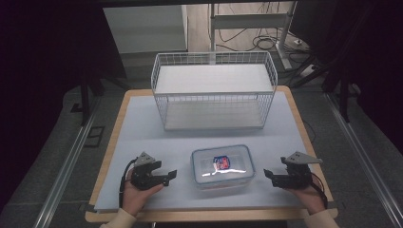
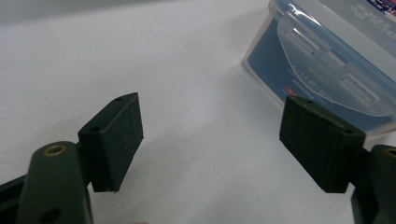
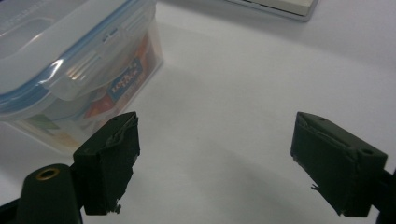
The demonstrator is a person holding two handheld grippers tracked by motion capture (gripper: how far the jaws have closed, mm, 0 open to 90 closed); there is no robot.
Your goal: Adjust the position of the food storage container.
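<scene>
A clear plastic food box (image 1: pixel 222 166) with a blue-rimmed clip lid lies on the white mat near the table's front edge, a red and blue label inside it. My left gripper (image 1: pixel 170 176) rests open just left of the box, its jaws pointing at it. The left gripper view has the box (image 2: pixel 327 60) at upper right, past the wide gap of that gripper (image 2: pixel 211 140). To the right of the box my right gripper (image 1: pixel 268 175) stands open too, aimed toward it. In the right gripper view the box (image 3: pixel 70 70) sits at upper left beyond the spread gripper (image 3: pixel 215 161).
A white wire basket (image 1: pixel 214 90) with a shelf stands at the back middle of the table (image 1: pixel 109 142). A bare strip of mat separates the basket from the box. Cables and desk legs (image 1: pixel 285 42) lie on the floor behind.
</scene>
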